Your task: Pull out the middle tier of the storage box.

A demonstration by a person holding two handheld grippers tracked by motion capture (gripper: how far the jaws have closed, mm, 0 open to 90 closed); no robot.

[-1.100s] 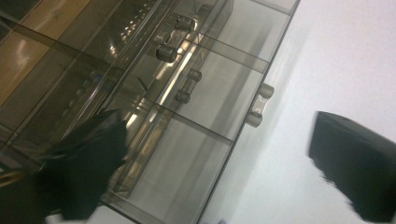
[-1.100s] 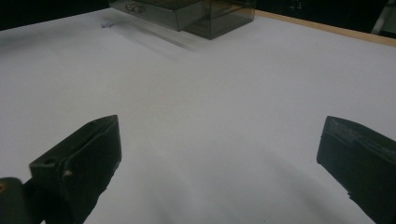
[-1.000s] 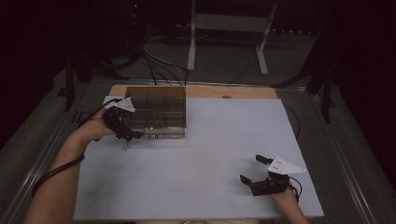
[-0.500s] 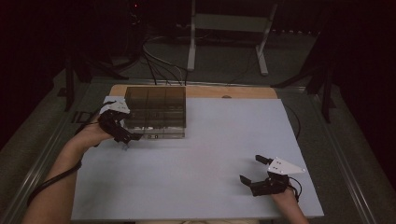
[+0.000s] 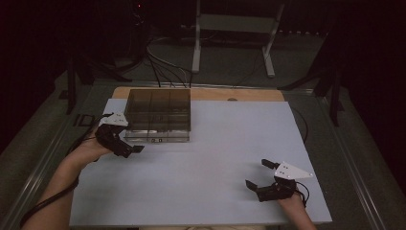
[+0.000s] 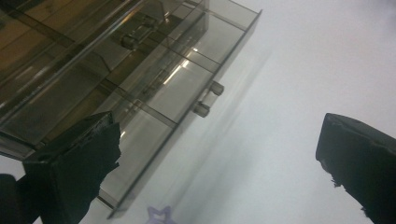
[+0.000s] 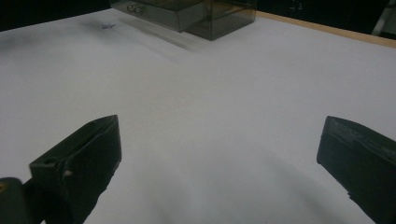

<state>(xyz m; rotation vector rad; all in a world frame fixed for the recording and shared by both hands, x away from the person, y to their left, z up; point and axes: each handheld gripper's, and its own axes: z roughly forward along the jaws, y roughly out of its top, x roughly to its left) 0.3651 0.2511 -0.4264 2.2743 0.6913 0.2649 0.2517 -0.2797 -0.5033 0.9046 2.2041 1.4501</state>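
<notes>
Approach step, by the look of it: left claw (image 5: 128, 146) wide open, empty, just beside the smoky drawer box (image 5: 158, 115) at the surface's (image 5: 210, 158) far left. Right claw (image 5: 262, 178) open, idle, well apart. Next: line up on the drawer knobs (image 6: 208, 99) and close.

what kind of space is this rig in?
Most likely a lab or recording studio, not a home. A white table stands in a dark room, with loose cables and a metal stand on the floor behind it. On the table sits one clear drawer box, near the left gripper.
</notes>
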